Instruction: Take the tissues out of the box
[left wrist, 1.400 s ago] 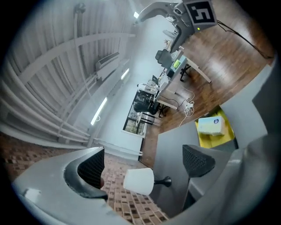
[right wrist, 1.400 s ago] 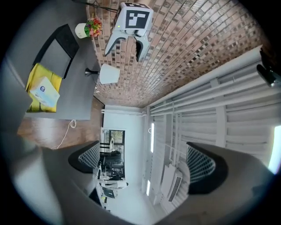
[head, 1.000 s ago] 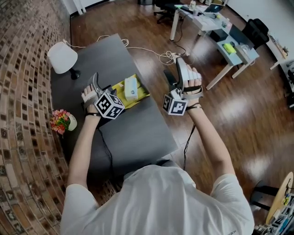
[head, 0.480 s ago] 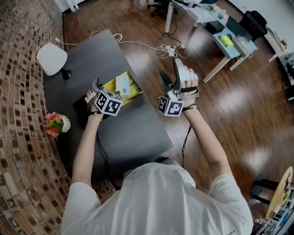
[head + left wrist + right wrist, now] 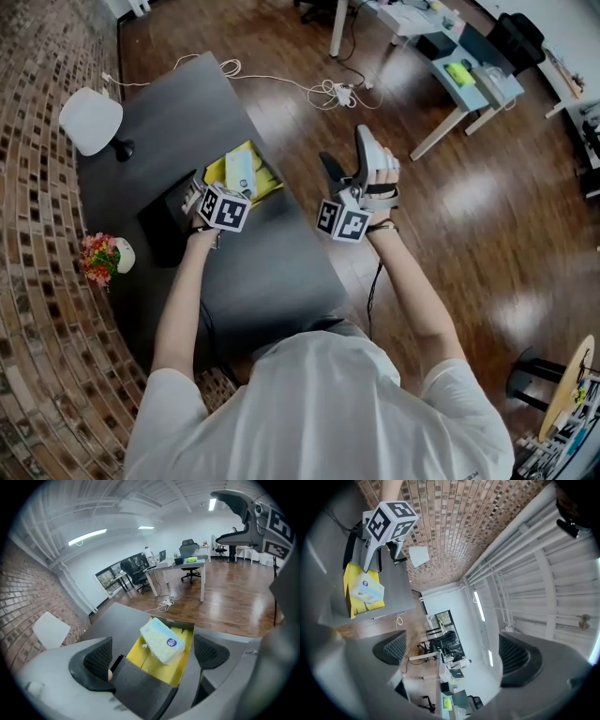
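The tissue pack (image 5: pixel 161 640) is not yet removed from the open box (image 5: pixel 169 670). Left gripper (image 5: pixel 154 653) and right gripper (image 5: pixel 454 653) are held spread.

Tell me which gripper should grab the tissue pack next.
Left. The left gripper is open at the yellow box, the tissue pack straight ahead of its jaws. The right gripper, also open, sits off the table, aimed away.

In the head view the left tool (image 5: pixel 201 187) covers the near end of the box (image 5: pixel 267 183). The tissue pack (image 5: pixel 161 639) carries a label too small to read. The person's torso (image 5: pixel 319 412) hides the table's (image 5: pixel 272 272) near edge.
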Available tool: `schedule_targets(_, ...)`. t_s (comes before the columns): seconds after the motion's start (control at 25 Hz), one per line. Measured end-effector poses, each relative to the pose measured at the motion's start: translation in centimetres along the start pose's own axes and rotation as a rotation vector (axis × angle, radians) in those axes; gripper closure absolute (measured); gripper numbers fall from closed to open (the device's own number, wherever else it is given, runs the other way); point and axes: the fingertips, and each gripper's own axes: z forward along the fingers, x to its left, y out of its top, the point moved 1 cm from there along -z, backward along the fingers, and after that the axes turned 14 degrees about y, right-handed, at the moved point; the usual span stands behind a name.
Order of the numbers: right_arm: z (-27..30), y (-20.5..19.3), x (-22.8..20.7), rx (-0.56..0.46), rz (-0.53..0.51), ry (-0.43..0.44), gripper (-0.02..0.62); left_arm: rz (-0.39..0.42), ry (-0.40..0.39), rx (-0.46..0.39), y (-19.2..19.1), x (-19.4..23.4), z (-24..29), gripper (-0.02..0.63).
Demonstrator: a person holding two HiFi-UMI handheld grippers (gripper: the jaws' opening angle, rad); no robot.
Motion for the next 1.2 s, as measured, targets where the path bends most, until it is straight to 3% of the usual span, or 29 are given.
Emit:
schedule_targets(0.24, 0.0, -1.7, 3.0, 0.03, 0.069, 0.049, -0.023, -0.08, -0.059, 0.061, -0.8, -1.9, 2.1, 0.058)
schedule_targets(0.44, -0.1, -2.8, 5.2, 0.039, 0.193, 0.095, -0.023, -0.183, -0.109, 0.123, -0.9, -3.6, 3.6, 0.057)
schedule_targets(0.72, -0.6, -2.5, 8.0, 0.012, 0.389, 0.181, -0.021, -0.314, -0.141, 0.207, -0.6, -4.7, 4.7, 0.058)
schedule_targets(0.88, -1.1, -2.1, 9.4, 0.049, 0.412, 0.214, -0.015, -0.407, -0.14, 0.267, -0.9, -4.3, 6.3, 0.057)
schedule_targets(1.2, -1.5, -1.6, 10.8, 0.038, 0.612, 0.285, -0.015, -0.503, -0.161, 0.364, -1.4, -3.7, 9.5, 0.058)
